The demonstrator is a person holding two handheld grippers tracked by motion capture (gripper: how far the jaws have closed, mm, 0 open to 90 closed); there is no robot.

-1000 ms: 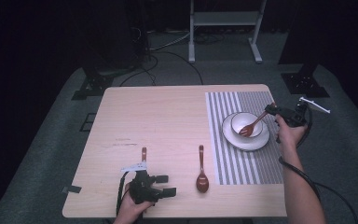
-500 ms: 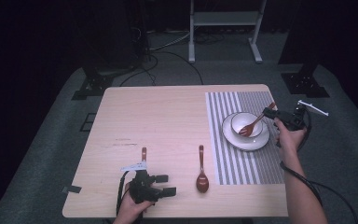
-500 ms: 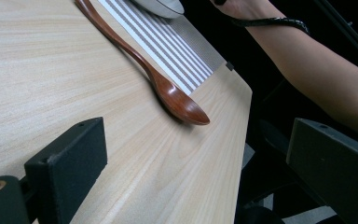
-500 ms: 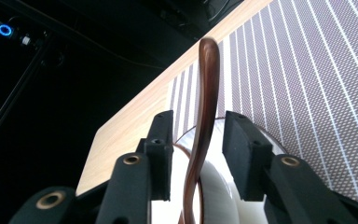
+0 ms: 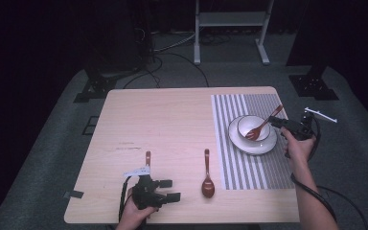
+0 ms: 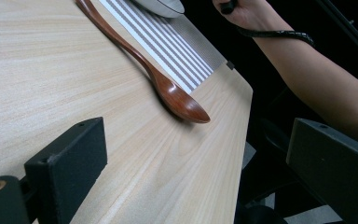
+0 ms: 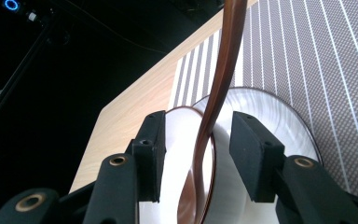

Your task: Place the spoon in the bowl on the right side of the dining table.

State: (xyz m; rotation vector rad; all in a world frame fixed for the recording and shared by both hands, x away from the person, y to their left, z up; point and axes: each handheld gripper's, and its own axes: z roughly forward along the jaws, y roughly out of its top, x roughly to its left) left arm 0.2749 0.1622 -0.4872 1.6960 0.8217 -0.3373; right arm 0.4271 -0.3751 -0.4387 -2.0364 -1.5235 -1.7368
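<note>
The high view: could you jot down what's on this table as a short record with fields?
Table: pale wooden table
Mat: grey-and-white striped placemat, right side
Dishes: white bowl on white plate
In bowl: brown wooden fork, handle leaning out
Loose: brown wooden spoon
Right gripper: jaws just opened, straddle the fork handle, not pressing
Left gripper: open, resting at near edge

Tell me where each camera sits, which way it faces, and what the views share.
High view: above the near edge, facing forward and down on the table; both forearms, left gripper, right gripper.
Left gripper view: low over the wood, facing the wooden spoon; wide-open jaws, the other forearm.
Right gripper view: faces the bowl; its jaws, just opening, flank the fork handle untouched.
Shared: striped mat.
</note>
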